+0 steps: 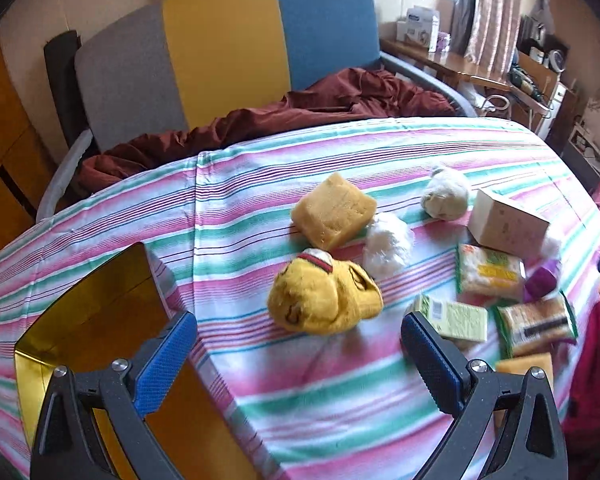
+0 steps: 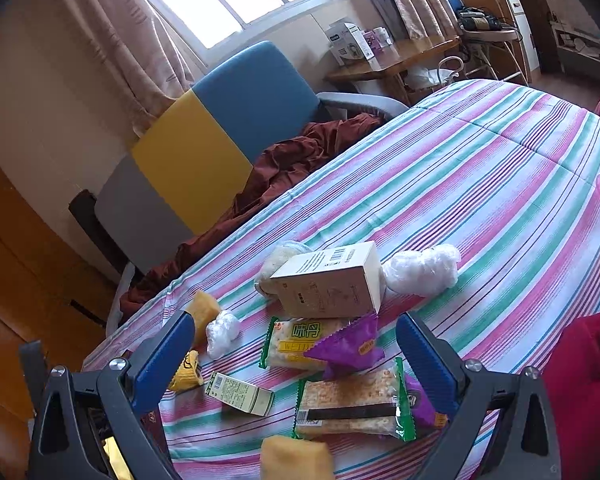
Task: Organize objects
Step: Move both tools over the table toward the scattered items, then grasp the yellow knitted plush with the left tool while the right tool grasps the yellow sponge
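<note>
Loose objects lie on a striped cloth [image 1: 300,392]. My left gripper [image 1: 298,350] is open and empty, just short of a yellow plush toy [image 1: 324,300]. Behind the toy lie a yellow sponge block [image 1: 334,216], a white fluffy ball [image 1: 388,246] and a cream plush ball [image 1: 446,196]. My right gripper [image 2: 294,348] is open and empty above a cracker packet [image 2: 352,400], a purple packet [image 2: 348,346] and a rice snack packet [image 2: 296,340]. A tan carton [image 2: 332,284], a small green box [image 2: 240,394] and a white wad [image 2: 420,270] lie around them.
A gold-lined open box [image 1: 100,320] stands at the left beside my left gripper. A grey, yellow and blue chair [image 1: 220,60] with a maroon cloth [image 1: 280,120] stands behind the table. A wooden desk [image 2: 396,60] is at the back right. A yellow sponge [image 2: 296,460] lies at the near edge.
</note>
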Motion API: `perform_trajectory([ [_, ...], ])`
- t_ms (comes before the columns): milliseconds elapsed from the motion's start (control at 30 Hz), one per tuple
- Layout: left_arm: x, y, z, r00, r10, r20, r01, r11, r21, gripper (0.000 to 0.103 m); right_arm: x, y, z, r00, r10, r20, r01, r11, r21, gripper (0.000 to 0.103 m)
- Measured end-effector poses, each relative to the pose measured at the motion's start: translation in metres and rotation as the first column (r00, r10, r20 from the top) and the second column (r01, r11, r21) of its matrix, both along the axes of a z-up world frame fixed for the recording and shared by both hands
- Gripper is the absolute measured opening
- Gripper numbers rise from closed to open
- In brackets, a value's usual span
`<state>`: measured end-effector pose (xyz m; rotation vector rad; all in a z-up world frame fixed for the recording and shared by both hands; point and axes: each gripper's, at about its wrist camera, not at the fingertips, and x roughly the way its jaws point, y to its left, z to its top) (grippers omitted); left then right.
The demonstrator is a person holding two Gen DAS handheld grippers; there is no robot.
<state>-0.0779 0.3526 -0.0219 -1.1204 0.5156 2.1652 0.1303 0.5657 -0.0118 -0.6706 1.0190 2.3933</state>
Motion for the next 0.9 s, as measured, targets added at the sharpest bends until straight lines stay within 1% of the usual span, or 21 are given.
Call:
perform_trajectory([
  [100, -0.013, 0.014, -0.013, 1.0, 0.029, -0.001, -0.029, 0.999, -0.031, 0.103, -0.002, -0.001, 0.0, 1.0, 0.016, 0.001, -0.016, 1.0, -0.001, 0.103],
  [300, -0.031, 0.036, -0.038, 0.997, 0.062, 0.045, -0.059, 0.996, -0.066, 0.1, -0.003, -0.001, -0.002, 1.0, 0.028, -0.001, -0.028, 1.0, -0.01, 0.103],
  [367, -0.036, 0.041, -0.047, 0.995, 0.072, 0.063, -0.067, 0.994, -0.083, 0.086, -0.004, -0.001, -0.002, 1.0, 0.028, 0.001, -0.028, 1.0, -0.012, 0.103],
  [400, -0.038, 0.043, -0.052, 0.993, 0.073, 0.088, -0.066, 0.995, -0.081, 0.073, -0.004, -0.001, -0.002, 1.0, 0.029, 0.001, -0.029, 1.0, -0.012, 0.103],
  [433, -0.04, 0.042, -0.056, 0.989, 0.067, 0.128, -0.06, 0.996, -0.064, 0.064, -0.004, -0.001, -0.002, 1.0, 0.029, 0.002, -0.029, 1.0, -0.011, 0.103],
  [467, -0.04, 0.042, -0.058, 0.984, 0.061, 0.17, -0.056, 0.998, -0.036, 0.059, -0.004, -0.001, -0.002, 1.0, 0.029, 0.004, -0.029, 1.0, -0.011, 0.103],
  [500, -0.037, 0.041, -0.059, 0.982, 0.062, 0.18, -0.06, 0.998, -0.019, 0.057, -0.005, -0.002, -0.002, 1.0, 0.03, 0.007, -0.03, 1.0, -0.01, 0.103],
  [533, -0.034, 0.041, -0.058, 0.985, 0.058, 0.163, -0.057, 0.998, -0.015, 0.052, -0.005, -0.002, -0.002, 0.999, 0.031, 0.009, -0.031, 0.999, -0.008, 0.103],
  [633, -0.023, 0.041, -0.052, 0.992, 0.022, 0.122, -0.022, 1.0, -0.006, 0.045, -0.007, -0.003, -0.001, 0.999, 0.036, 0.02, -0.036, 0.999, 0.002, 0.103],
  [667, -0.02, 0.038, -0.05, 0.993, 0.017, 0.118, -0.018, 1.0, 0.002, 0.044, -0.008, -0.004, -0.001, 0.999, 0.039, 0.023, -0.04, 0.999, 0.007, 0.103],
  [733, -0.014, 0.032, -0.043, 0.993, 0.003, 0.115, -0.006, 1.0, 0.025, 0.044, -0.01, -0.006, -0.001, 0.998, 0.047, 0.032, -0.048, 0.999, 0.018, 0.103],
  [800, -0.004, 0.023, -0.034, 0.995, -0.012, 0.097, 0.008, 0.999, 0.043, 0.044, -0.012, -0.008, 0.0, 0.998, 0.056, 0.042, -0.058, 0.998, 0.029, 0.103],
  [900, 0.009, 0.007, -0.025, 0.995, -0.026, 0.098, 0.019, 0.997, 0.075, 0.044, -0.016, -0.012, 0.0, 0.995, 0.075, 0.063, -0.078, 0.996, 0.046, 0.103],
])
